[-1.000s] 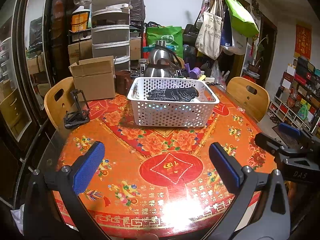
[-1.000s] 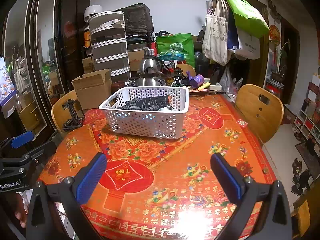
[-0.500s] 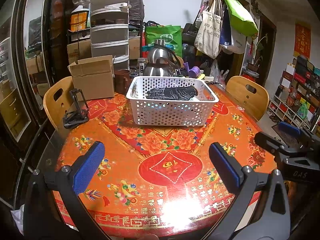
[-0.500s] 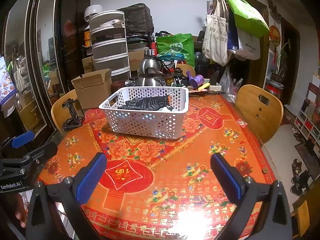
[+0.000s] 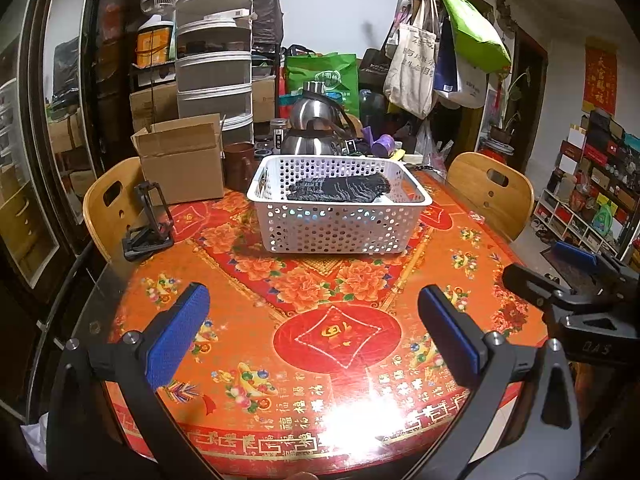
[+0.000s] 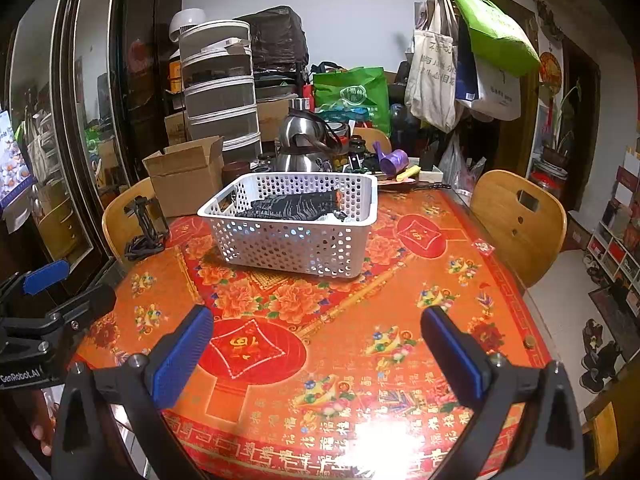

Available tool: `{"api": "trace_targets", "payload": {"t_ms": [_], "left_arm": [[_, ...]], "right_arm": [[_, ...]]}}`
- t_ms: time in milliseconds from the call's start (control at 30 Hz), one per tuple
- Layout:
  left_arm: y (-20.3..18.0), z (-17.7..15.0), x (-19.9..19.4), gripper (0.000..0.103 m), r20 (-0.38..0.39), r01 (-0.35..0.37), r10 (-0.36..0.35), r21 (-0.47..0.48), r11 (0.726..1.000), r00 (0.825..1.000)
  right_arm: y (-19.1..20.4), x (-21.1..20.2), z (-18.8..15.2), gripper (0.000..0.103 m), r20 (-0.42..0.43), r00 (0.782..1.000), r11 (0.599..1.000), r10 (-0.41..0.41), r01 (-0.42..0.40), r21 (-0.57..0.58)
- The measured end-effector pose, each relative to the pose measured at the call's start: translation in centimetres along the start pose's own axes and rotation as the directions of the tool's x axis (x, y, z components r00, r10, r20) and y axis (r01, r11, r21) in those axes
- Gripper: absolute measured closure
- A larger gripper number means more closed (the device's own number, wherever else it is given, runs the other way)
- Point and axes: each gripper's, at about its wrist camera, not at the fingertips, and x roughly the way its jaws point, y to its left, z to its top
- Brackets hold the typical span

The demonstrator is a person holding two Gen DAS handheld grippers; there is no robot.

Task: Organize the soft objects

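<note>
Your counter (image 5: pixel 248 320) is the biggest thing before you — a round top under an orange and red flowered cloth, its near edge curving just below both tools and catching a bright glare. Two wooden chairs stand at its rim, one on the left (image 5: pixel 110 204) and one on the right (image 5: pixel 492 188). Along the far edge sit a cardboard box (image 5: pixel 180 164) with its flaps open and a steel kettle (image 5: pixel 312 128), packed close together with small clutter behind them.

The white perforated basket (image 5: pixel 340 220) stands toward the far half of the counter, set apart from the box and kettle. Inside it lies a dark folded cloth (image 5: pixel 340 190), flat and below the rim, with a pale item showing at its right end. A broad stretch of bare cloth lies between the basket and you.

Your left tool (image 5: pixel 314 320) hovers over the near edge, its blue pads spread wide with nothing between them. Your right tool (image 6: pixel 316 340) does the same beside it, spread and gripping nothing — each is visible at the margin of the other's view.

A small black folding stand (image 5: pixel 146 220) sits near the left rim, well apart from the basket.
</note>
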Motion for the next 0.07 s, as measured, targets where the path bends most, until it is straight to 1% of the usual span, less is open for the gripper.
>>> {"api": "trace_targets", "payload": {"t_ms": [67], "left_arm": [[-0.18, -0.08, -0.13, 0.000, 0.011, -0.001, 0.001, 0.006, 1.000, 1.000]], "right_arm": [[-0.10, 0.02, -0.05, 0.000, 0.001, 1.000, 1.000, -0.002, 0.002, -0.001]]}}
